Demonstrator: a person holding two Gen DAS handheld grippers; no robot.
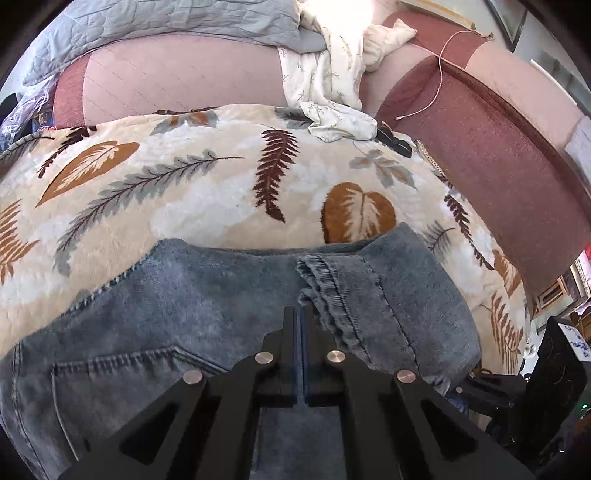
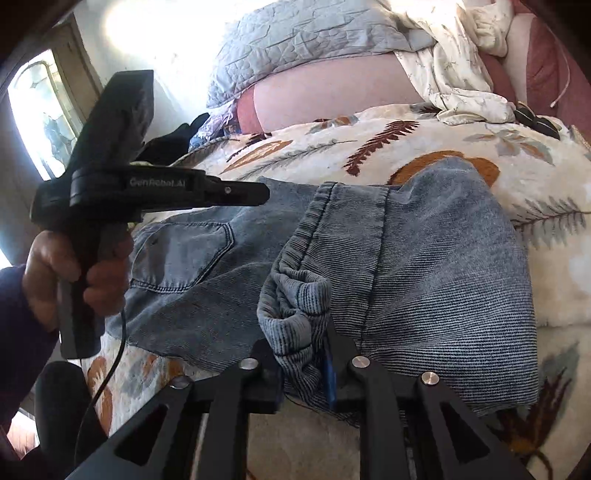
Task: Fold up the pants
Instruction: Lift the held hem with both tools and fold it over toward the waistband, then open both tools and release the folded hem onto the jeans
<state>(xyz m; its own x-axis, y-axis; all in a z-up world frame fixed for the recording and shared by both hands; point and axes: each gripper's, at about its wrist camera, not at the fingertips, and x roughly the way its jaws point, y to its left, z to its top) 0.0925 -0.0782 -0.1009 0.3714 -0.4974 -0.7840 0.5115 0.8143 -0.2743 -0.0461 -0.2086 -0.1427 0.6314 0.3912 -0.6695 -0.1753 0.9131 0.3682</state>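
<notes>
The jeans (image 2: 424,266) lie on the leaf-print blanket (image 1: 207,192), doubled over so that the ribbed cuffs (image 2: 295,306) rest on top of the seat, near the back pocket (image 2: 181,254). The denim looks soft and limp rather than stiff: it sags into folds and bunches at the cuffs, so it should drape and slide little on the fleecy blanket. It is probably fairly heavy for cloth, so a pinch on one layer may let the layers below drop away. The thick hems and side seams seem the surest places to take hold, through all layers at once.

The right gripper (image 2: 303,369) has a bunched cuff between its parted jaws; whether the pads press on it I cannot tell. The left gripper (image 1: 302,321) is clenched with nothing in it, its tips over the denim just beside the cuffs. In the right wrist view a hand (image 2: 74,269) holds it above the pocket.

Beyond the blanket lie a grey quilt (image 1: 147,29) and a white sheet (image 1: 328,81).
</notes>
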